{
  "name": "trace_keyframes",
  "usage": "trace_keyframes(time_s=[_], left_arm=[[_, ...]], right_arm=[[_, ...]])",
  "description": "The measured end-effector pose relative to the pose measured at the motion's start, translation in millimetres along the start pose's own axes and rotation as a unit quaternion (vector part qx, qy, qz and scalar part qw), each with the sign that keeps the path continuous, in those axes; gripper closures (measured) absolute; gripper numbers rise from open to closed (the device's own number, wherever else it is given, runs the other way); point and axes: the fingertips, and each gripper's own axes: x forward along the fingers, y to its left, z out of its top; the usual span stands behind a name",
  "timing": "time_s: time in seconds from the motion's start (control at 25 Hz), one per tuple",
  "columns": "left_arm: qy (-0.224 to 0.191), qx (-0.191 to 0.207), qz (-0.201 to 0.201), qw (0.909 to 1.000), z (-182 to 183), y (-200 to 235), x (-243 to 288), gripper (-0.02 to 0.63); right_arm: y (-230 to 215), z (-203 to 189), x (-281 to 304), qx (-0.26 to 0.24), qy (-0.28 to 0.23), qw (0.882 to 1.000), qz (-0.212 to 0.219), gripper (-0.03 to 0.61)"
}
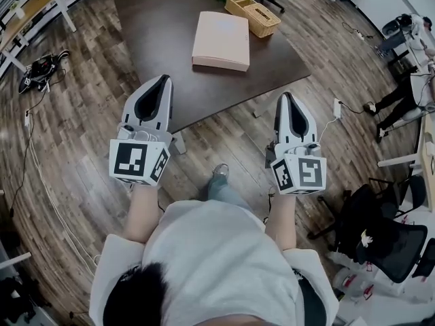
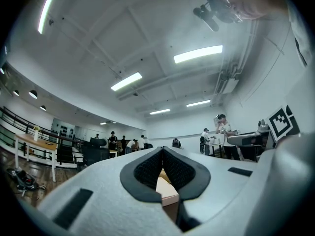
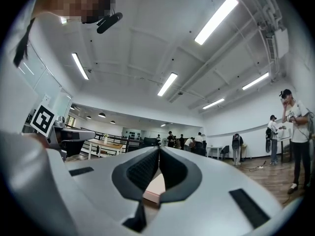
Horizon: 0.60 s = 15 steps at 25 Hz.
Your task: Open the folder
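Left gripper (image 1: 163,80): jaws closed tip to tip with nothing between them, held near the front edge of the dark table (image 1: 149,26). Pink folder (image 1: 221,39): closed, lying flat on the table ahead of and between both grippers, apart from each; wicker basket (image 1: 253,13) just behind its right corner. Right gripper (image 1: 284,97): jaws likewise pressed together, empty.

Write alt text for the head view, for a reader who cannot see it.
Seen from above, a person holds the left tongs and right tongs, both shut and empty, pointing toward a dark table. A closed pink folder lies untouched on it, with a wicker basket beyond.
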Motion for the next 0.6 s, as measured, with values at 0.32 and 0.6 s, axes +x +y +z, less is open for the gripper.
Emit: trace_keyframes(time_s=[0.32,0.6], left_arm=[[-0.005,0.008,0.022,0.9997,-2,9,71,0.605],[-0.001,0.011,0.043,0.9990,-11,6,122,0.606]], right_arm=[[-46,-3,69,0.011,-0.011,1.000,0.024,0.566],[-83,-15,114,0.013,-0.009,0.998,0.053,0.566]])
